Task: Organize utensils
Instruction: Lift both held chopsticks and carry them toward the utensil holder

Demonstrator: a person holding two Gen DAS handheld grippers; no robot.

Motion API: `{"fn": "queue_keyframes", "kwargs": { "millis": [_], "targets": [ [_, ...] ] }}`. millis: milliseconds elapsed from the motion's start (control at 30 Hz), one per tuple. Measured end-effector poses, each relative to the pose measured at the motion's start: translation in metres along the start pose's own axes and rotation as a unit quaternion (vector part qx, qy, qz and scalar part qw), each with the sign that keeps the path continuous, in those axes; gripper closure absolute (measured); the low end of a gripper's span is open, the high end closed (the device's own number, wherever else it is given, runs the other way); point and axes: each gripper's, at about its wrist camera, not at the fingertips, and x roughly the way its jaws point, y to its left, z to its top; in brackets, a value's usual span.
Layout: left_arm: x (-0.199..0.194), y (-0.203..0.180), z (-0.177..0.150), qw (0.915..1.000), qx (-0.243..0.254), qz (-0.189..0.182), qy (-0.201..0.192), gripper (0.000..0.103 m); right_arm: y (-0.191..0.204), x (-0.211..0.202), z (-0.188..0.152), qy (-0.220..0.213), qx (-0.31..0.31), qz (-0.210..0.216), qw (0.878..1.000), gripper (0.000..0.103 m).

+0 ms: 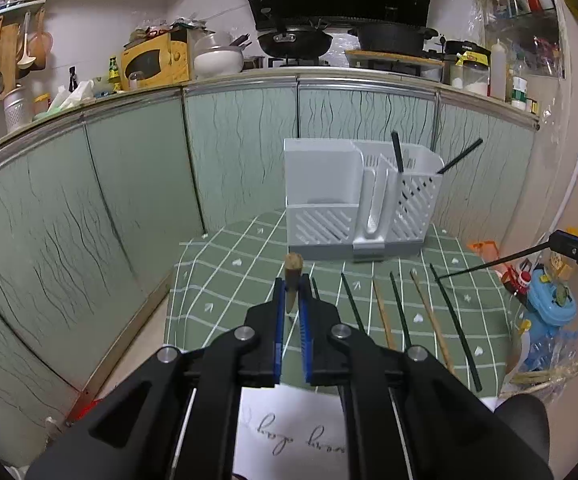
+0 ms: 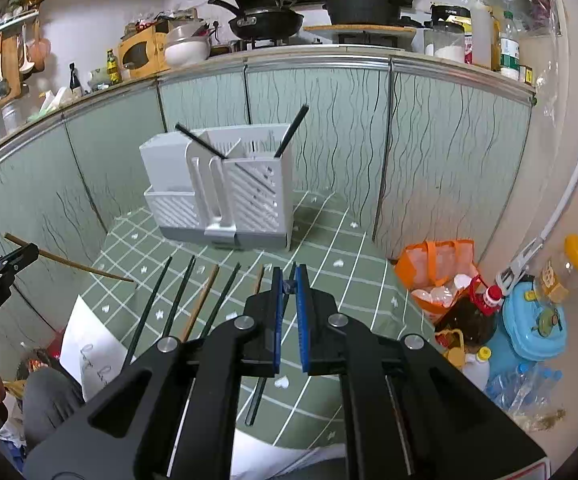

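We see a green white-checked cloth (image 1: 249, 264) in a kitchen; the left gripper (image 1: 293, 292) clenches a wooden chopstick (image 1: 293, 270), the right gripper (image 2: 289, 286) a dark chopstick (image 2: 257, 396); the jar lid (image 2: 451, 11) reads "SUPOR".

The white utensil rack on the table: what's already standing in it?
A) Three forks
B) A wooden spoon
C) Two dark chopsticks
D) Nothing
C: two dark chopsticks lean out of the right compartment of the white rack; the remaining chopsticks lie on the green cloth.

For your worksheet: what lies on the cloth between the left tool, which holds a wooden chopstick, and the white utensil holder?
In the left wrist view, only bare checked tablecloth separates the left tool, gripping the wooden chopstick, from the utensil holder. Loose chopsticks lie off to the right.
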Motion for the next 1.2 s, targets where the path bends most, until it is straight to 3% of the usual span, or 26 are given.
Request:
{"fn": "queue_keyframes", "kwargs": {
  "millis": [333,567,1200],
  "targets": [
    [0.008,0.000,0.039,0.9999,0.003,-0.012,-0.006,0.095,-0.008,0.004,0.039,-0.015,0.000,0.001,1.000,0.097],
    [0.009,0.001,0.060,0.9990,-0.002,-0.044,0.004,0.095,-0.012,-0.004,0.063,-0.025,-0.001,0.009,1.000,0.097],
    [-0.039,-0.023,0.142,0.9946,0.027,-0.083,-0.057,0.095,0.003,-0.069,0.124,-0.073,-0.023,0.038,0.996,0.097]
  ]
}}
